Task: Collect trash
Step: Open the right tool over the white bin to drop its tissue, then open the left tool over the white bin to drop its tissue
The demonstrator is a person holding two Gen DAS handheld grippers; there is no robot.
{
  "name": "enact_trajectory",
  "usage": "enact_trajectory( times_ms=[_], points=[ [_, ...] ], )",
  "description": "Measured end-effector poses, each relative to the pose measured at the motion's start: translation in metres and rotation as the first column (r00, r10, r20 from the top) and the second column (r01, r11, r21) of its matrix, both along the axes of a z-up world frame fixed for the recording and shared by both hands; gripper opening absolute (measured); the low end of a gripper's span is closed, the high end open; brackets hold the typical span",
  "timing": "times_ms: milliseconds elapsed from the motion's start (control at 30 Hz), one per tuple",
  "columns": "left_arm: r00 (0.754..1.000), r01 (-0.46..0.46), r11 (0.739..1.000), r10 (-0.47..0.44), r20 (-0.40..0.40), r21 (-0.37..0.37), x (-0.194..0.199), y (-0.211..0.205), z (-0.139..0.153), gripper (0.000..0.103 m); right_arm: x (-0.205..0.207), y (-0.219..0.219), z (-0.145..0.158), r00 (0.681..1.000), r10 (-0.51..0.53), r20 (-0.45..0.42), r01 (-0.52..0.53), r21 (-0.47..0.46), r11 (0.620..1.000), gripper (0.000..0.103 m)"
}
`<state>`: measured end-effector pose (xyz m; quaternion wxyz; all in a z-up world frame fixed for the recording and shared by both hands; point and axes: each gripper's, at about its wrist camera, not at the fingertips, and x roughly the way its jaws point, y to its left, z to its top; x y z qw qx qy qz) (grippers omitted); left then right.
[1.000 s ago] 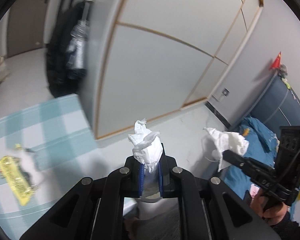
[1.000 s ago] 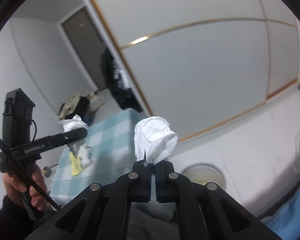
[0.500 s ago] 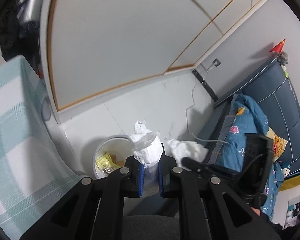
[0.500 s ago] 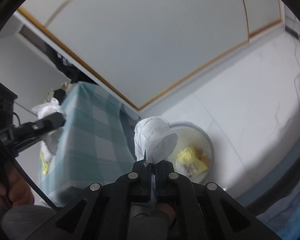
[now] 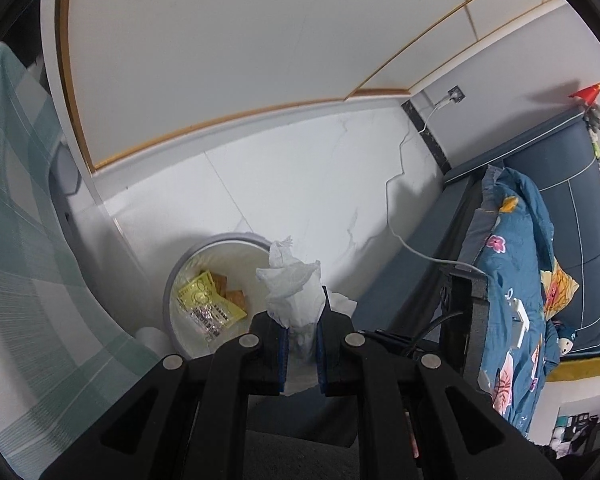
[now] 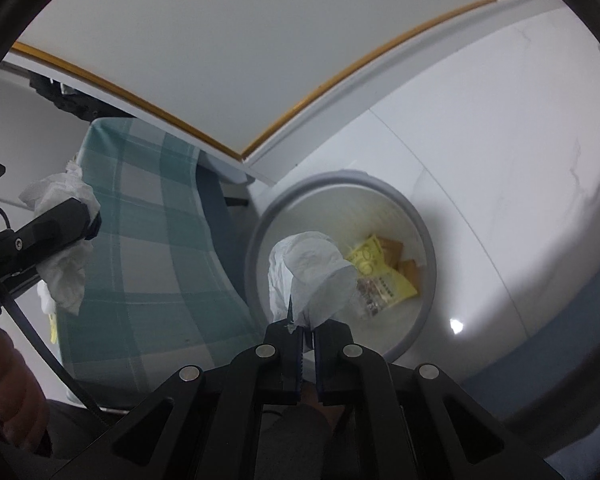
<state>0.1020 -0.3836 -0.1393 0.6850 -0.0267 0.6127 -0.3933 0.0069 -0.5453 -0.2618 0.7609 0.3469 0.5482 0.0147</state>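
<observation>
A round white trash bin with a grey rim stands on the floor below both grippers. Inside it lie a yellow wrapper and brown scraps. My left gripper is shut on a crumpled white tissue, just right of the bin's mouth. My right gripper points down over the bin. Its jaws are opening a little, and a second crumpled tissue is still pinched upright at their tips. In the right wrist view the left gripper shows at far left with its tissue.
A table with a green checked cloth stands close to the bin's left side. A dark blue bed with a floral quilt is on the right. A white cable runs across the floor. A hand grips the left tool.
Both grippers have dropped and tipped downward, from facing the wardrobe to looking into the bin. Each still carries its tissue. The right jaws now show a slight gap.
</observation>
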Motion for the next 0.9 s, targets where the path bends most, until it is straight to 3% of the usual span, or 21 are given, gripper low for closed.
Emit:
enact_trajectory(
  times_ms=[100, 533, 700, 833, 900],
  points=[
    [1.0, 0.003, 1.0, -0.002, -0.024, 0.012, 0.003, -0.004, -0.009, 0.007, -0.001, -0.002, -0.003, 1.0, -0.002, 0.005, 0.002, 0.023, 1.0, 0.027],
    [0.995, 0.009, 0.997, -0.002, -0.096, 0.077, 0.006, -0.019, -0.036, 0.007, -0.032, -0.029, 0.018, 0.991, -0.116, 0.061, 0.116, 0.013, 0.993, 0.04],
    [0.991, 0.026, 0.992, -0.009, -0.135, 0.12, 0.004, -0.023, -0.046, 0.007, -0.041, -0.039, 0.037, 0.98, -0.167, 0.109, 0.168, 0.0, 0.986, 0.054],
    [0.988, 0.053, 0.987, -0.029, -0.151, 0.154, 0.0, -0.026, -0.051, 0.01, -0.044, -0.039, 0.047, 0.976, -0.174, 0.135, 0.176, -0.005, 0.984, 0.056],
    [0.989, 0.067, 0.983, -0.043, -0.142, 0.172, -0.002, -0.027, -0.051, 0.019, -0.045, -0.039, 0.051, 0.974, -0.175, 0.142, 0.178, -0.008, 0.984, 0.057]
  ],
)
